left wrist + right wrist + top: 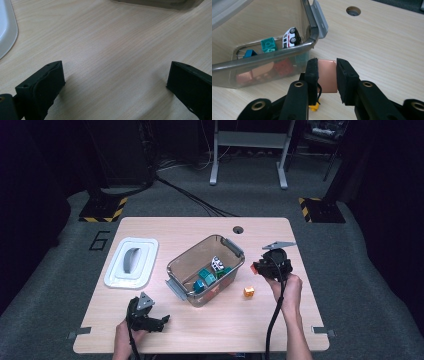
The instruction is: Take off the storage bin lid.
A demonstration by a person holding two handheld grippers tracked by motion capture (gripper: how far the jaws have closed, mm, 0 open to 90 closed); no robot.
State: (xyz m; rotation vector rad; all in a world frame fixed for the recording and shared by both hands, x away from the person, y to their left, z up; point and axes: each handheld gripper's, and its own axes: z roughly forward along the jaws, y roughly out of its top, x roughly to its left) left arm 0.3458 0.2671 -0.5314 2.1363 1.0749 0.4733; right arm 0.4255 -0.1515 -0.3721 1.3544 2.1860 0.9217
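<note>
My right fingers [327, 75] are clamped on a small salmon-pink block [327, 76], held above the tabletop [210, 320] just outside the near wall of the clear bin [274, 56]. To do this well, I judge the block should go up and over that rounded rim, then be let go only once it hangs squarely above the bin's floor, since the rim and the grey latch handle [320, 17] at the corner stand right in the path. Inside already lie a teal block [268, 44], a blue piece [250, 53] and a white toy car [292, 37]. An orange cube [248, 292] sits on the tabletop beside the bin, apart from it. My left fingers [113, 80] rest spread wide and empty just above the wood. The white lid [131, 262] lies off to the left, well clear.
</note>
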